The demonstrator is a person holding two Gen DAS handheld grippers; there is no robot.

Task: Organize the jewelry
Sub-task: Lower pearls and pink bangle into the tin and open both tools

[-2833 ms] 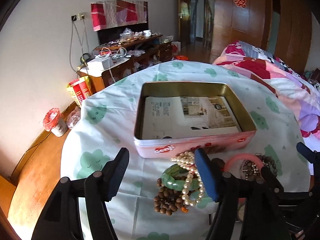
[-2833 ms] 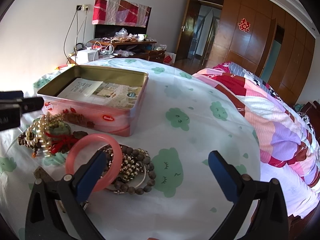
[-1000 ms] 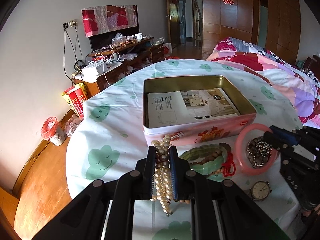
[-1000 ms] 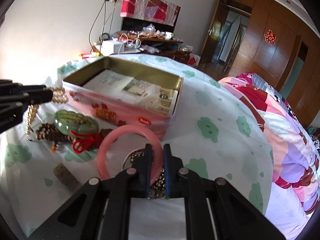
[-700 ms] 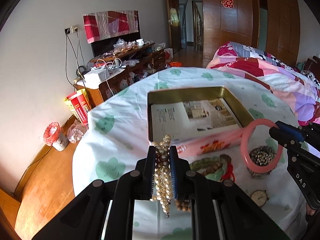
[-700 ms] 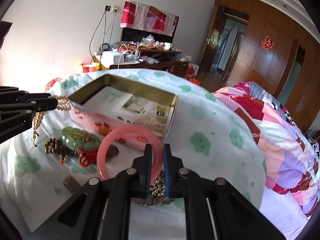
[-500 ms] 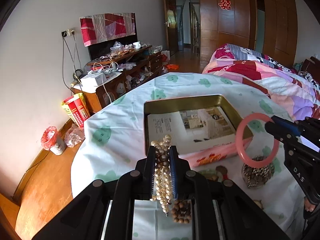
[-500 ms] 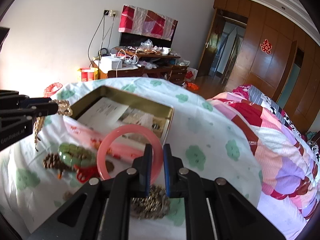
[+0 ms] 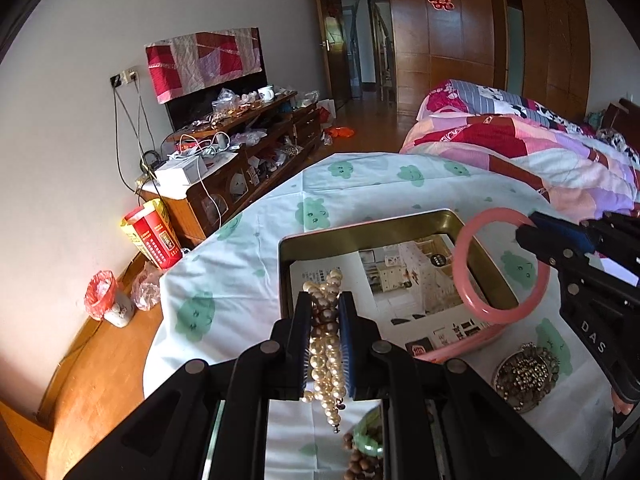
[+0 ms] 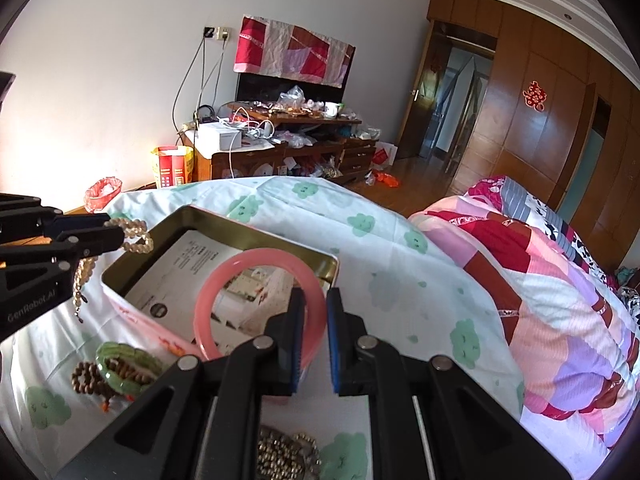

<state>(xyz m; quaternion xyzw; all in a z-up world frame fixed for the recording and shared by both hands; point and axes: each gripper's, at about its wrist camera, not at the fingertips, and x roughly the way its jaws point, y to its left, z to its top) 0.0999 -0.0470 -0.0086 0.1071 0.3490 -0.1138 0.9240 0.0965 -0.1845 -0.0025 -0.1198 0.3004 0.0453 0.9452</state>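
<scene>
I have the left gripper (image 9: pixel 325 344) with its jaws nearly closed, pinching a looped strand of cream pearl beads (image 9: pixel 326 354) that hangs over the near edge of the open pink metal tin with a gold interior (image 9: pixel 362 234). The right gripper (image 10: pixel 313 336) has its jaws clamped tight on the rim of a smooth, glossy pink ring bangle (image 10: pixel 216 284), held upright above the tin's right side. As I judge it, nothing has gone in yet: the tin holds only a printed paper sheet (image 9: pixel 404 276). Both pieces are over it, ready to drop. Left on the tabletop, on its pale cloth with green cloud prints (image 9: pixel 348 188), are a carved green jade-like bracelet (image 10: pixel 120 364), a string of brown wooden beads (image 10: pixel 86 380) and a heap of small metallic beads (image 9: pixel 524 376).
</scene>
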